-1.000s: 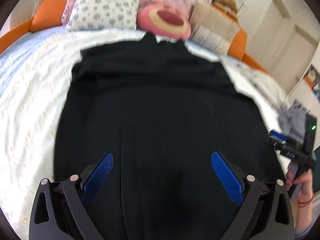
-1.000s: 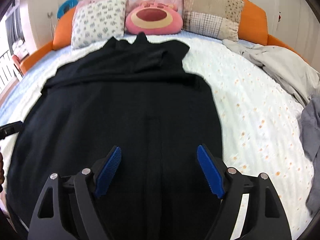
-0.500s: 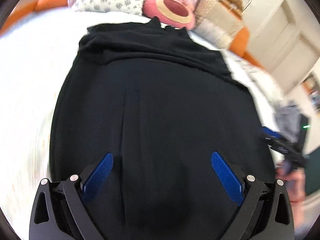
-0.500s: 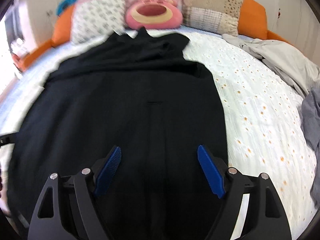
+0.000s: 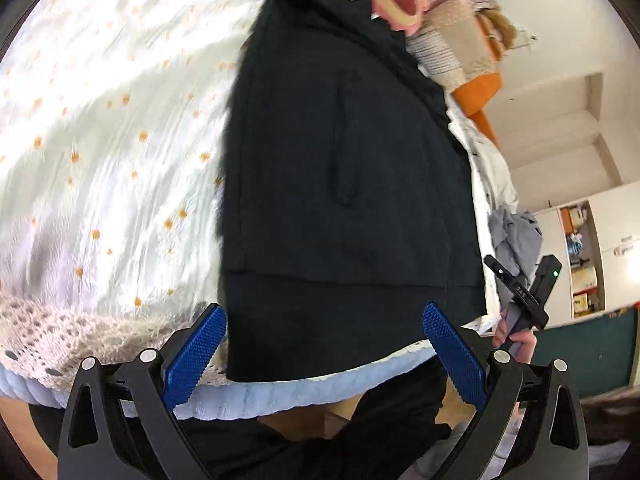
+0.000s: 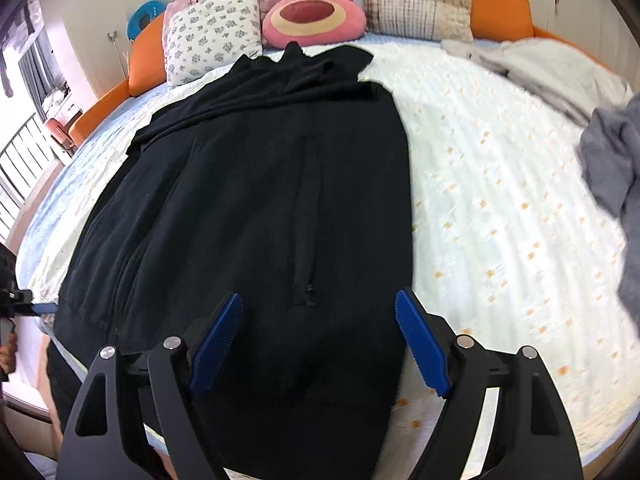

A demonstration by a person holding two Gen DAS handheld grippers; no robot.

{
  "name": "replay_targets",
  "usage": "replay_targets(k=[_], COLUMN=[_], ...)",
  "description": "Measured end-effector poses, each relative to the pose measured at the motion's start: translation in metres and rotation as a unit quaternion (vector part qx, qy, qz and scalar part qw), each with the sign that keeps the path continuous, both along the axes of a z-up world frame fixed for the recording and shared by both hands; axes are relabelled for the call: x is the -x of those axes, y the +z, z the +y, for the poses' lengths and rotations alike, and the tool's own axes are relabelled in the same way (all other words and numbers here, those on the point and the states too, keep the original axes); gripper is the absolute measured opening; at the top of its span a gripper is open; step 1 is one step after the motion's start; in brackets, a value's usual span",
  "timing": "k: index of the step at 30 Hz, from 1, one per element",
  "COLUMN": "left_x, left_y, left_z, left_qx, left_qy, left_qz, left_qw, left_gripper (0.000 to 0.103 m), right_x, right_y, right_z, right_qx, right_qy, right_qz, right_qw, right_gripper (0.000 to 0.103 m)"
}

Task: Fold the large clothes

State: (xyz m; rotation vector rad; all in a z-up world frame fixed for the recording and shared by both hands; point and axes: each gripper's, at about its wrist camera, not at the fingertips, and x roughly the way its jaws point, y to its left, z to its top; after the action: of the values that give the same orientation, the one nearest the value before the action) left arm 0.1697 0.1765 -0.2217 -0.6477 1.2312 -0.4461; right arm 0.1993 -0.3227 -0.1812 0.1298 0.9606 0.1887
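A large black jacket (image 6: pixel 260 200) lies spread flat on the bed, collar toward the pillows and hem at the bed's front edge. In the left wrist view the jacket (image 5: pixel 344 184) runs diagonally, and my left gripper (image 5: pixel 324 354) hovers open over its hem, left pad at the left hem corner. My right gripper (image 6: pixel 320 344) is also open, above the hem's right part, with its right pad at the jacket's right edge. Neither gripper has cloth between its pads. A hand (image 5: pixel 516 340) holds the right gripper at the bed's edge.
The white dotted sheet (image 6: pixel 500 200) is bare to the right of the jacket. A floral pillow (image 6: pixel 212 36), a pink bear cushion (image 6: pixel 316 16) and a patchwork pillow (image 6: pixel 416 4) line the orange headboard. Grey clothes (image 6: pixel 612 160) and a pale garment (image 6: pixel 552 64) lie at the right.
The left gripper has slid toward the jacket's left hem corner and rolled, so the bed's front edge now shows. The right gripper has shifted right to the jacket's right edge. Both stayed open.
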Motion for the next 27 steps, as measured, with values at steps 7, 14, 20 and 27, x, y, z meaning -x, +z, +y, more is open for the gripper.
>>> replay_targets(k=[7,14,20,27], left_x=[0.004,-0.004,-0.014,-0.017], left_y=[-0.017,-0.007,-0.004,-0.012], left_z=[-0.001,-0.023,-0.036,-0.042], left_qx=[0.011,0.029,0.010,0.023], left_qy=[-0.014,-0.042,-0.072,-0.067], left_qz=[0.055,0.057,0.061,0.055], left_qw=[0.9983,0.9971,0.9955,0.9960], left_gripper=[0.100,0.100,0.100,0.100], right_x=[-0.001,-0.005,-0.003,0.008], right_y=[-0.002,-0.005,0.007,0.001], right_z=[0.012,0.011,-0.009,-0.056], right_qx=[-0.003,-0.012,-0.062,-0.202], right_qy=[0.018,0.020,0.022,0.017], right_qz=[0.002,0.011,0.017,0.129], right_qw=[1.000,1.000,0.998,0.971], right_gripper=[0.078,0.078,0.078,0.081])
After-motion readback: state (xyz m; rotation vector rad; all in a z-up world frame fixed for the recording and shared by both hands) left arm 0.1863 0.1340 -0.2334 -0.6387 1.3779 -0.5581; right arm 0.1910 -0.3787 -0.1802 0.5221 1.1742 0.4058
